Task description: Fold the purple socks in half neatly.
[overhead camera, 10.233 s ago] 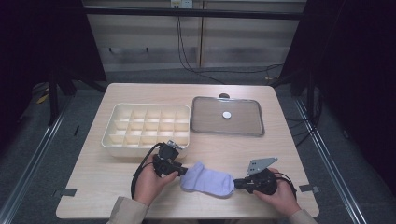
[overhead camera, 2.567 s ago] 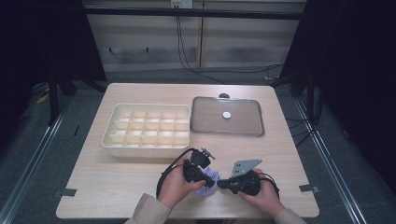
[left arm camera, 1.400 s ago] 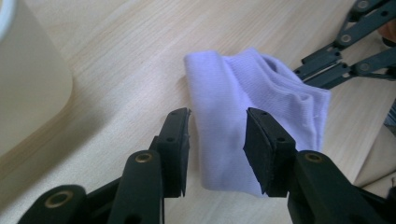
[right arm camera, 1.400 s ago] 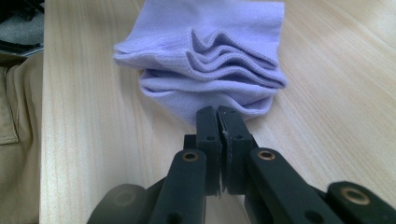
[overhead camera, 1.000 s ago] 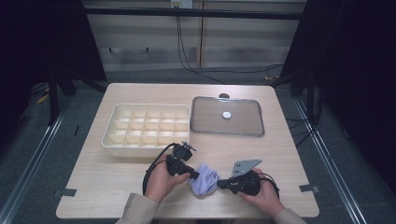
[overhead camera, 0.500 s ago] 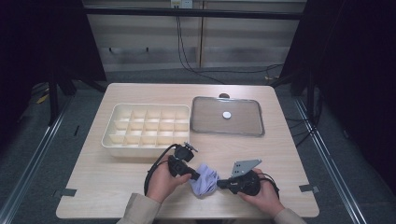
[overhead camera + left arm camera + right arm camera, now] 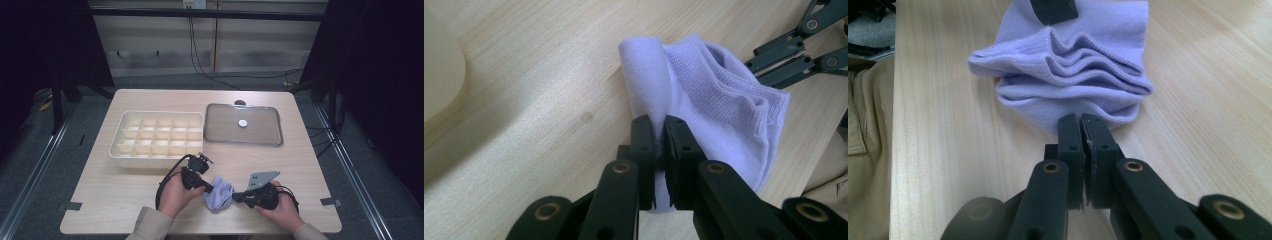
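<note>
at the six o'clock edge of the counter (image 7: 125, 210), between your two hands, lies the lilac sock (image 7: 219, 194), bunched into folds on the wood. your left hand-held gripper (image 7: 659, 145) has just been closing and now pinches a fold of the sock between its jaws, coming at it from ten o'clock. your right hand-held gripper (image 7: 1081, 131) is clenched on the sock's opposite edge, from three o'clock. the compartment tray (image 7: 156, 140) sits at eleven o'clock from the sock, and its clear lid (image 7: 244, 125) lies just beside the tray at one o'clock.
</note>
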The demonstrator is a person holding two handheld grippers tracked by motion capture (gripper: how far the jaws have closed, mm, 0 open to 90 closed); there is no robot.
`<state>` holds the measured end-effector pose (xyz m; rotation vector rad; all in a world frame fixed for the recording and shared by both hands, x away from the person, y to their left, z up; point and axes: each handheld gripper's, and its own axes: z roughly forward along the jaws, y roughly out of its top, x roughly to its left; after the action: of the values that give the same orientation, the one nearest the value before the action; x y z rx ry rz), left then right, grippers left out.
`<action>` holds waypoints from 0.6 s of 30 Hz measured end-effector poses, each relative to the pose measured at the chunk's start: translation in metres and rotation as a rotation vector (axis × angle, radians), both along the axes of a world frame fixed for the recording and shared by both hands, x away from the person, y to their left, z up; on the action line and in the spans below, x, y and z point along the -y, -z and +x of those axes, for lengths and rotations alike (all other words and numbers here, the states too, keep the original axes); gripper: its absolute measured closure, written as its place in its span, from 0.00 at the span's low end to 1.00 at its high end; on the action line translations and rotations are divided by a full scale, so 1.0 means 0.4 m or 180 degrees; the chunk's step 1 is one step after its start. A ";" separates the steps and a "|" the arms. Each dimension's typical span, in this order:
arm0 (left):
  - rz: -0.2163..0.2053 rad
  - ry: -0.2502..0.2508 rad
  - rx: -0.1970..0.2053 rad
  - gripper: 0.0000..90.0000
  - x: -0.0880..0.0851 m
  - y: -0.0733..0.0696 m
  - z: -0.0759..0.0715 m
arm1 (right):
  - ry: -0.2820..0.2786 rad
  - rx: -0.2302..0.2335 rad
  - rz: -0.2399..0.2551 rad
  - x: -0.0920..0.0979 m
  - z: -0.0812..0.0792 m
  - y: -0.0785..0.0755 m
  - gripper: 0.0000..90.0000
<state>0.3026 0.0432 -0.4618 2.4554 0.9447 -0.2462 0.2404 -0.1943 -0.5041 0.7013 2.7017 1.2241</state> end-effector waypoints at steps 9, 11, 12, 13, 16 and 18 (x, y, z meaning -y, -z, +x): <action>0.0008 0.0019 0.0021 0.93 0.001 -0.017 -0.003 | 0.0029 0.0033 0.0017 0.006 0.002 -0.010 0.97; 0.0011 0.0015 0.0028 0.93 0.002 -0.020 -0.004 | 0.0049 0.0025 0.0063 0.009 0.002 -0.015 0.97; 0.0013 -0.0002 0.0046 0.93 0.003 -0.021 -0.005 | 0.0057 0.0026 0.0058 0.010 0.001 -0.016 0.97; 0.0018 0.0007 0.0049 0.93 0.004 -0.023 -0.005 | 0.0049 0.0032 0.0047 0.009 0.001 -0.016 0.97; 0.0015 0.0033 0.0058 0.93 0.006 -0.029 -0.006 | 0.0018 0.0012 0.0035 0.004 -0.001 -0.012 0.97; 0.0058 0.0031 0.0089 0.93 0.009 -0.033 -0.008 | -0.0009 0.0018 0.0008 0.001 -0.002 -0.010 0.97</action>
<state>0.2995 0.0395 -0.4485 2.4740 0.9272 -0.2069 0.2396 -0.1945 -0.5002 0.6935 2.6979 1.2286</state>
